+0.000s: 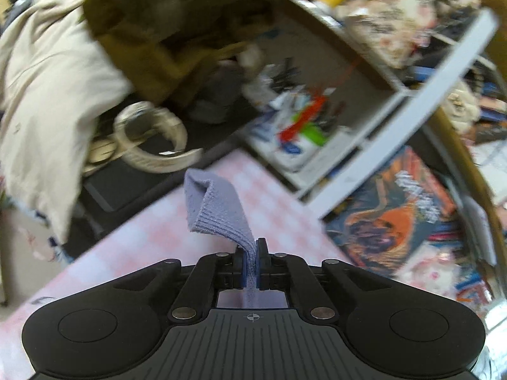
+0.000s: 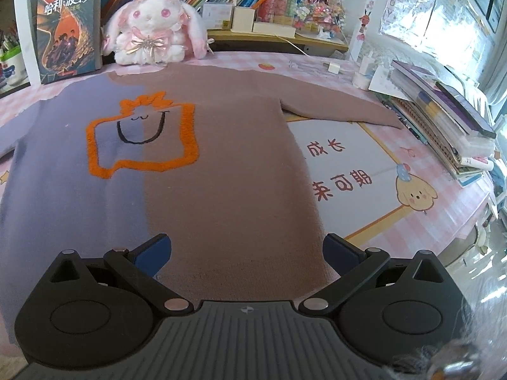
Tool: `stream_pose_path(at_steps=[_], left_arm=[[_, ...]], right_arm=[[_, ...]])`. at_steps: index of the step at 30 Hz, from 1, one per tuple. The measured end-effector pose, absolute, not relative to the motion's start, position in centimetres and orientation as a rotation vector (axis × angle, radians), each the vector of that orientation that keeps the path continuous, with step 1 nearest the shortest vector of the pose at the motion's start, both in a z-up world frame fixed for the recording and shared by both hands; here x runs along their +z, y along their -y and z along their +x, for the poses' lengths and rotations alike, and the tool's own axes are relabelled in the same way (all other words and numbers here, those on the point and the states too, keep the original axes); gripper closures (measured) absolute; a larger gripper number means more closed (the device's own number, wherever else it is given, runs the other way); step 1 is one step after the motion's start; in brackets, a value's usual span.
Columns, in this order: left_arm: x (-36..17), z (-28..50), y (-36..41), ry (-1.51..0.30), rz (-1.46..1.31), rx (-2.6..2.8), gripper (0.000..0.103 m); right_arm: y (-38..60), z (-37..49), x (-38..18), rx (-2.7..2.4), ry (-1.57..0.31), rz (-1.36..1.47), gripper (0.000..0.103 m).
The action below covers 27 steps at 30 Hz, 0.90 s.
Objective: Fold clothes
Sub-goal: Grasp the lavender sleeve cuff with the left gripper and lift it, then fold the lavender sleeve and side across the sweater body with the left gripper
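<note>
The sweater (image 2: 202, 171) lies flat on the pink checked tablecloth (image 2: 443, 215), front up, half lavender and half brown, with an orange outlined figure (image 2: 142, 136) on the chest. My right gripper (image 2: 247, 248) hangs low over its hem, tilted forward, jaws spread wide with nothing between them, the blue pads just above the knit. My left gripper (image 1: 252, 264) is raised and canted over the table's edge, jaws pinched tight on the lavender ribbed cuff (image 1: 218, 209), which stands up out of them and flops over. Past the right sleeve (image 2: 336, 107) sits a stack of books (image 2: 443, 120); at the far side a plush rabbit (image 2: 152, 31) and an upright book (image 2: 69, 28). In the blurred left view, a white shelf compartment (image 1: 396, 95) holds coloured clutter I cannot make out.
</note>
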<state>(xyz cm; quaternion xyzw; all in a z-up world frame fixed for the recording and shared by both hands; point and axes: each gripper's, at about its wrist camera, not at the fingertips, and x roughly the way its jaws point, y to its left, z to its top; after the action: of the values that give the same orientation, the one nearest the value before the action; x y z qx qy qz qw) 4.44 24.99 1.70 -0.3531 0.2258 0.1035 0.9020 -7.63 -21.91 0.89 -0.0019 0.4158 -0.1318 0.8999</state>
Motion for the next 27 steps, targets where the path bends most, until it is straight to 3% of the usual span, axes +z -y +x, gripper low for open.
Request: stream_pose_path(at_steps=[13, 27], left_arm=[[8.4, 7.6, -8.4, -0.384, -0.57, -0.053, 0.1], [8.1, 11.4, 9.4, -0.438, -0.42, -0.144, 0.1]], right_arm=[[27.0, -5.9, 1.4, -0.062, -0.799, -0.029, 0.0], [35.8, -3.0, 0.1, 0.172, -0.8, -0.047, 0.0]])
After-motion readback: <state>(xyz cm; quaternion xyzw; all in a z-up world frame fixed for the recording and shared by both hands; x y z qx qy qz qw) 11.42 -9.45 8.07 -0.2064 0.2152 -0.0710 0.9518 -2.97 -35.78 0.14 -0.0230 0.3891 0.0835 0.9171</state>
